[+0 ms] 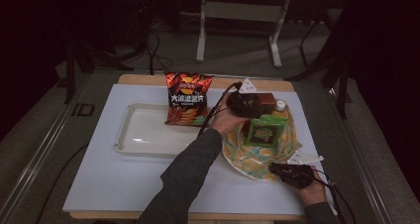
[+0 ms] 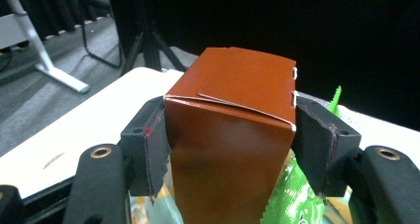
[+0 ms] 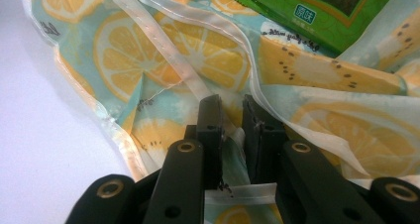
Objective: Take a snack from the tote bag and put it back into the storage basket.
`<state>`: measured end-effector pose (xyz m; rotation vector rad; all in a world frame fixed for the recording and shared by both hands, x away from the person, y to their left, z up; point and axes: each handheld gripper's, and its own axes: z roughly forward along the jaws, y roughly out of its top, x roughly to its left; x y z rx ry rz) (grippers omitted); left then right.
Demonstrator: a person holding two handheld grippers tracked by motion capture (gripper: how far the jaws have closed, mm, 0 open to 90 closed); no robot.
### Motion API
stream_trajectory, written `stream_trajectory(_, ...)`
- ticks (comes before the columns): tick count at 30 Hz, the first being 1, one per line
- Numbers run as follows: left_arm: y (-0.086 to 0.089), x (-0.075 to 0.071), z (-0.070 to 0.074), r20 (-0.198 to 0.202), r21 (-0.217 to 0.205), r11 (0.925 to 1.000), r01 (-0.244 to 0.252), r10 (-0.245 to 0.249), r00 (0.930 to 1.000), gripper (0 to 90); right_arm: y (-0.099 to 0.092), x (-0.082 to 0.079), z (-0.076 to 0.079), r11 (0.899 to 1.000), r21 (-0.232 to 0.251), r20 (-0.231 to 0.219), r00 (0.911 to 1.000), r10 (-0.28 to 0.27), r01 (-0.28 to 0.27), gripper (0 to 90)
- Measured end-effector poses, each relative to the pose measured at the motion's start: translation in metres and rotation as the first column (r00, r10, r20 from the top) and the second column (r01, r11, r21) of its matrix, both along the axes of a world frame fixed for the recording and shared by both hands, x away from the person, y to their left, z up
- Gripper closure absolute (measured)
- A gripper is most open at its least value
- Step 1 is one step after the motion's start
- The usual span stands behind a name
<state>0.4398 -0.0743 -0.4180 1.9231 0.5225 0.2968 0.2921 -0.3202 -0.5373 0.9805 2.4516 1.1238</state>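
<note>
Counts: one brown carton, one lemon-print bag, one green packet, one red chip bag, one white tray, one small white-capped bottle.
Left gripper: its jaws stand wide, one pad against each side of the brown carton, which sits upright at the bag's far edge.
Right gripper: its jaws are nearly together, pinching the bag's clear rim strip at the near edge.
Left gripper view: shows the carton's folded top flap and the green packet's serrated edge just beside it.
Right gripper view: shows the bag's lemon slices and the packet corner lying on the bag.
Surroundings: the chip bag stands at the tray's far right corner; the left forearm crosses the table between tray and bag.
</note>
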Motion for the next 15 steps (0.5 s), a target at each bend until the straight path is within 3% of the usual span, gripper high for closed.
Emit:
stream_trajectory(5, -0.0011, -0.0008, 0.0004, 0.011, -0.004, 0.9990, 0.043, -0.043, 0.9990, 34.9, 0.0000, 0.0000, 0.0000, 1.000, 0.000, -0.001, 1.0000, -0.001, 0.001, 78.5)
stream_trajectory(15, -0.0061, 0.0015, -0.0021, 0.008, -0.014, 0.9988, 0.047, -0.047, 0.9989, 32.3, -0.0001, 0.0001, 0.0000, 1.000, 0.002, -0.002, 1.0000, 0.000, 0.000, 78.0)
